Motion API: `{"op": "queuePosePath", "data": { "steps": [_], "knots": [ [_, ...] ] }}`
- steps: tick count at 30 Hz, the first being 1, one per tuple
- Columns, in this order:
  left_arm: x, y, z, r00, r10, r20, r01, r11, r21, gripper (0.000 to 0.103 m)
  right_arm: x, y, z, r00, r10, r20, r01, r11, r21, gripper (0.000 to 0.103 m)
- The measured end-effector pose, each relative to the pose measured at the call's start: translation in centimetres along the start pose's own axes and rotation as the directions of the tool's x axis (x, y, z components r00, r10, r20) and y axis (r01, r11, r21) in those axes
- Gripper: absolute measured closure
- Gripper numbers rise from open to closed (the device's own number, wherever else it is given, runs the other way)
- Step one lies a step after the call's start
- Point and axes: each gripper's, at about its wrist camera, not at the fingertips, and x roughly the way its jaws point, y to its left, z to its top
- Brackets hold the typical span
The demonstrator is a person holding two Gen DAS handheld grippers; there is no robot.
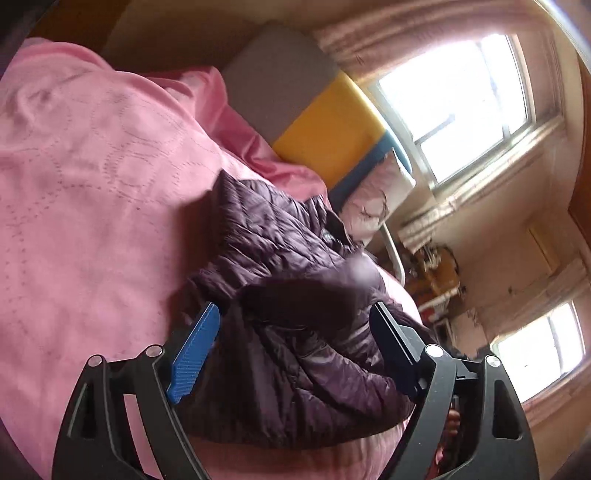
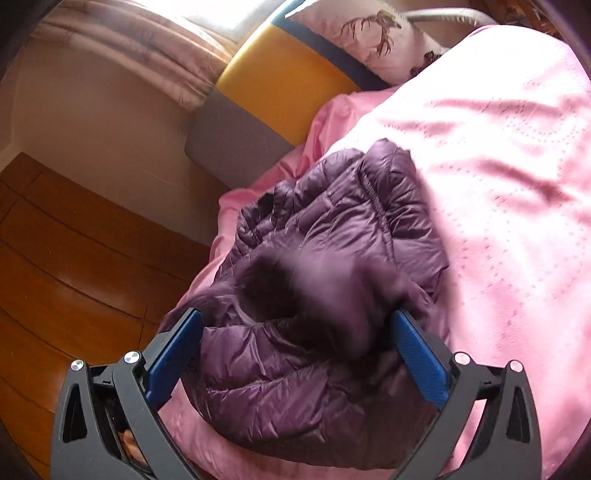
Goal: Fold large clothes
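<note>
A dark purple quilted puffer jacket (image 1: 280,254) lies bunched on a pink bedspread (image 1: 92,192). It also shows in the right wrist view (image 2: 332,236), with a fur-trimmed hood part near the camera. My left gripper (image 1: 295,314) is open, its blue-padded fingers (image 1: 194,354) spread on either side of a jacket fold, apart from the fabric. My right gripper (image 2: 295,321) is open too, its fingers (image 2: 417,354) straddling the jacket's near bulge on the pink bedspread (image 2: 498,166).
A grey, yellow and blue padded headboard (image 1: 314,110) stands at the bed's end, with a pink patterned pillow (image 2: 369,33) beside it. Bright windows (image 1: 454,103) and curtains are behind. Wooden floor (image 2: 74,258) lies beside the bed's edge.
</note>
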Motion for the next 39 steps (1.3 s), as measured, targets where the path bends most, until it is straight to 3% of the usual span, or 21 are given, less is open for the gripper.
{"op": "queuePosePath", "data": {
  "steps": [3,8,11,12,14,17,20,26,30,31,33,34,36,38,39],
  "knots": [
    [-0.1,1.5,-0.5,1.000,0.001,-0.009,-0.001,0.999,-0.035,0.021,-1.8,-0.7,-1.6,0.999,-0.028,0.027,0.029,0.999,-0.019,0.002],
    [2.8,2.1,-2.6,0.994,0.022,-0.103,-0.021,1.000,0.014,0.025,-1.2,-2.7,-5.3,0.982,-0.187,-0.014,0.184,0.978,-0.099,0.006],
    [4.7,0.9,-3.8,0.984,0.050,-0.169,-0.035,0.995,0.092,0.060,0.9,-3.0,-6.7,0.965,-0.255,-0.061,0.244,0.958,-0.153,0.043],
    [5.2,0.5,-4.3,0.981,0.074,-0.180,-0.051,0.990,0.130,0.074,1.1,-3.0,-6.8,0.962,-0.267,-0.054,0.256,0.954,-0.158,0.049],
    [5.4,0.1,-5.0,0.977,0.097,-0.192,-0.065,0.984,0.167,0.086,1.1,-2.7,-7.0,0.964,-0.261,-0.046,0.250,0.954,-0.165,0.062],
    [4.5,0.0,-5.7,0.976,0.093,-0.196,-0.055,0.981,0.188,0.093,0.0,-2.4,-7.2,0.968,-0.248,-0.044,0.238,0.957,-0.168,0.080],
    [3.0,0.0,-6.7,0.977,0.073,-0.202,-0.032,0.979,0.199,0.095,-1.6,-1.8,-8.2,0.974,-0.219,-0.055,0.206,0.961,-0.186,0.086],
    [-1.8,0.6,-10.2,0.969,0.040,-0.244,0.008,0.981,0.192,0.095,-5.7,-1.3,-11.5,0.971,-0.212,-0.115,0.183,0.958,-0.219,0.087],
    [-5.6,0.9,-13.3,0.960,0.023,-0.280,0.026,0.985,0.171,0.095,-7.9,-1.4,-14.3,0.956,-0.235,-0.175,0.188,0.950,-0.247,0.086],
    [-6.4,1.0,-14.0,0.956,0.022,-0.291,0.029,0.985,0.168,0.095,-8.3,-1.3,-14.7,0.951,-0.252,-0.179,0.201,0.945,-0.258,0.084],
    [-7.9,1.0,-15.2,0.953,0.061,-0.298,-0.006,0.983,0.182,0.092,-8.9,-0.7,-14.9,0.941,-0.301,-0.152,0.246,0.921,-0.301,0.070],
    [-8.4,1.1,-15.3,0.953,0.079,-0.292,-0.024,0.982,0.188,0.087,-9.1,-0.2,-14.7,0.939,-0.321,-0.121,0.267,0.906,-0.328,0.067],
    [-9.1,1.0,-14.6,0.961,0.116,-0.251,-0.063,0.976,0.210,0.074,-8.8,1.0,-13.5,0.939,-0.340,-0.051,0.299,0.880,-0.369,0.043],
    [-9.8,0.8,-13.4,0.972,0.139,-0.192,-0.093,0.968,0.232,0.047,-8.6,2.4,-12.8,0.931,-0.363,0.031,0.341,0.839,-0.424,0.032],
    [-9.9,0.7,-12.7,0.976,0.144,-0.166,-0.103,0.966,0.236,0.042,-8.1,2.9,-12.4,0.927,-0.372,0.054,0.355,0.819,-0.451,0.032]
  ]
}}
